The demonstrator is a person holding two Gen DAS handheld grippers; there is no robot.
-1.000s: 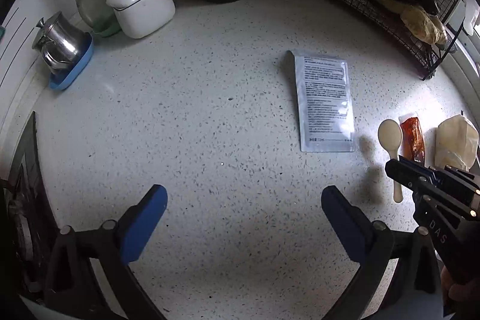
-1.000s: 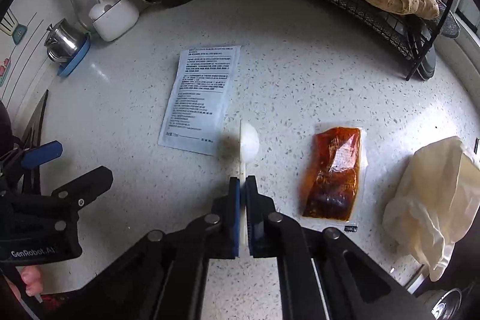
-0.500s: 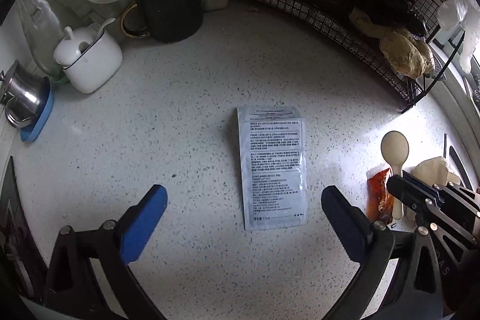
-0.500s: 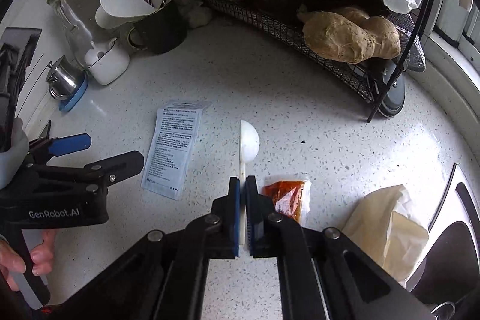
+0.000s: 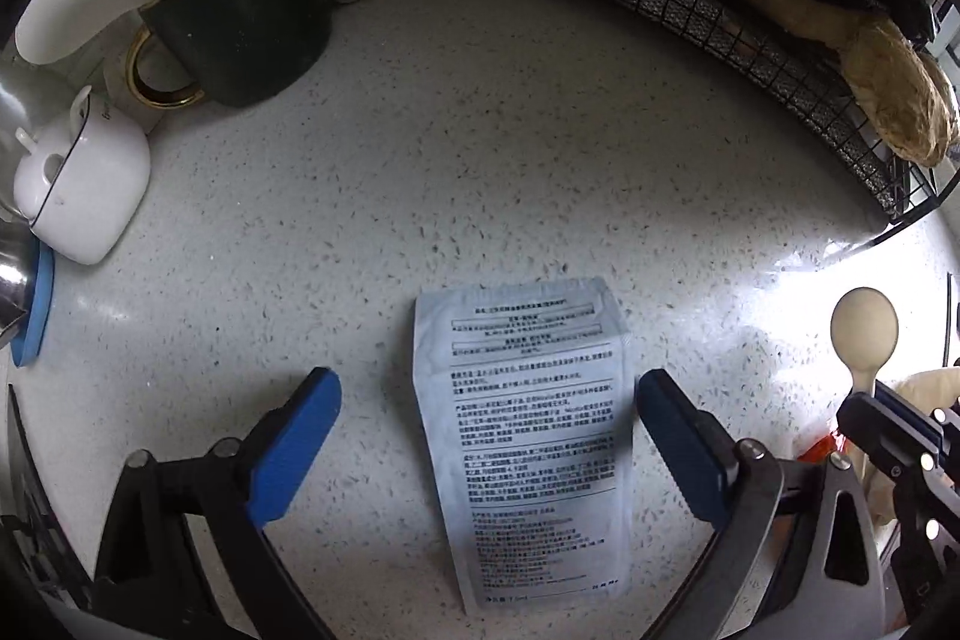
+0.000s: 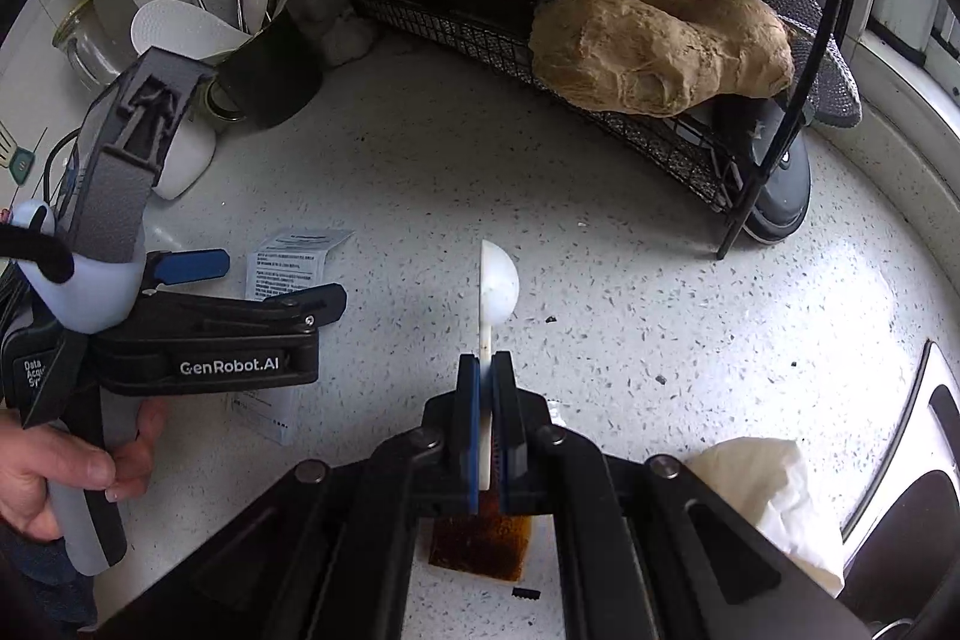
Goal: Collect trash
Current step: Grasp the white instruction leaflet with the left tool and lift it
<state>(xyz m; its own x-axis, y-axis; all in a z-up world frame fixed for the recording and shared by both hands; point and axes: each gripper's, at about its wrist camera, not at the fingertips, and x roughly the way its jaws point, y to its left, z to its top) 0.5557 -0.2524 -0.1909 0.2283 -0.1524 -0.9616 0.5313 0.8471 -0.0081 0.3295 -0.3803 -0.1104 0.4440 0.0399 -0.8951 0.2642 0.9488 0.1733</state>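
On speckled countertop [image 5: 480, 148], wire rack [image 6: 600, 124], printed packet [image 5: 528, 436]

A white speckled countertop [image 5: 480, 160] is seen, and on it a flat printed sachet [image 5: 528, 436] is laid face up near the front. A dark mug of utensils [image 5: 240, 22] is stood at the back left, with a white lidded pot [image 5: 84, 184] just beside it. A black wire rack [image 6: 690, 136] is set along the back right. A red sauce packet [image 6: 480, 544] and a crumpled cream bag [image 6: 774, 496] are rested on the surface to the right.
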